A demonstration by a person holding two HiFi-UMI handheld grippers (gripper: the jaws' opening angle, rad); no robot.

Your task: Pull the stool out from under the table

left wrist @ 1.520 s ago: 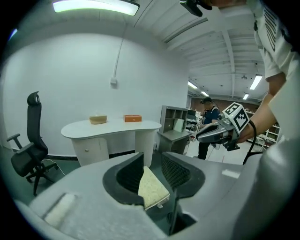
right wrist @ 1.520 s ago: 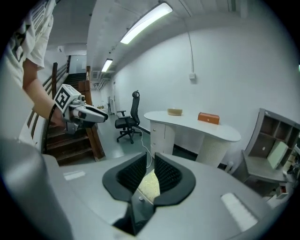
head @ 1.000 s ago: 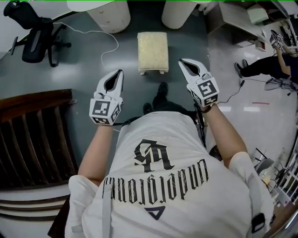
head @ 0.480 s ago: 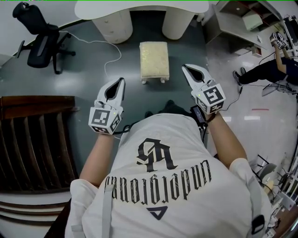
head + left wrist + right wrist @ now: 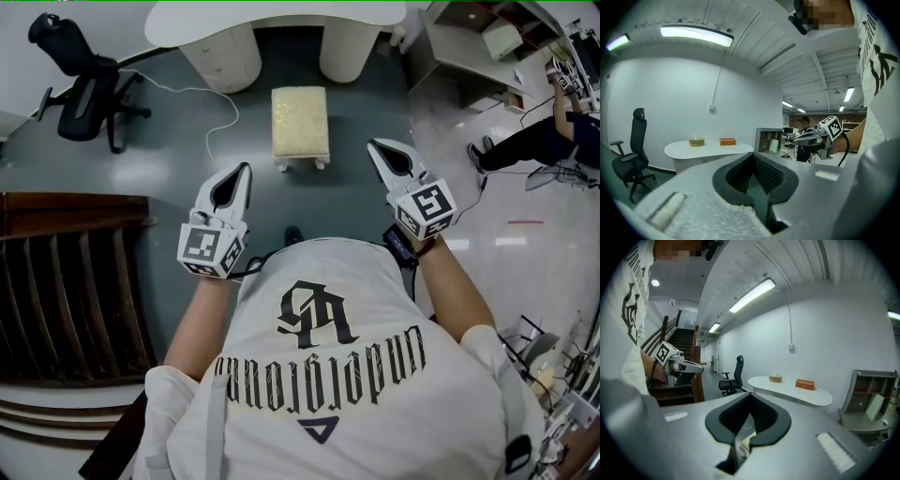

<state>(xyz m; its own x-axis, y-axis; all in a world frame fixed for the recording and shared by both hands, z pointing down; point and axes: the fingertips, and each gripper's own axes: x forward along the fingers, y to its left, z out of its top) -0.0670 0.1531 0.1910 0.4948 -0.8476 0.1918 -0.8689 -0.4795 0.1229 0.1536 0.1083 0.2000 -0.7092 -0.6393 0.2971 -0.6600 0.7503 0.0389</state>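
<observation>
The stool (image 5: 300, 124), a cream cushion on short white legs, stands on the dark floor just in front of the white table (image 5: 281, 14), between its two pedestals. My left gripper (image 5: 246, 169) hovers at the stool's near left, shut and empty. At the stool's near right my right gripper (image 5: 372, 144) is also shut with nothing in it. Neither touches the stool. The left gripper view looks over its closed jaws (image 5: 752, 157) at the table (image 5: 708, 149) and the right gripper (image 5: 820, 136). Through the right gripper's closed jaws (image 5: 750, 397) a sliver of stool (image 5: 746, 442) shows.
A black office chair (image 5: 84, 89) stands at the far left, with a white cable (image 5: 223, 98) trailing on the floor. Dark wooden stairs (image 5: 66, 281) lie to my left. A grey shelf unit (image 5: 469, 47) and another person (image 5: 553, 131) are at the right. An orange box (image 5: 727, 141) sits on the table.
Both grippers have risen, still shut and empty. The head view has pulled back, so more of the table top shows. The stool keeps its place by the table.
</observation>
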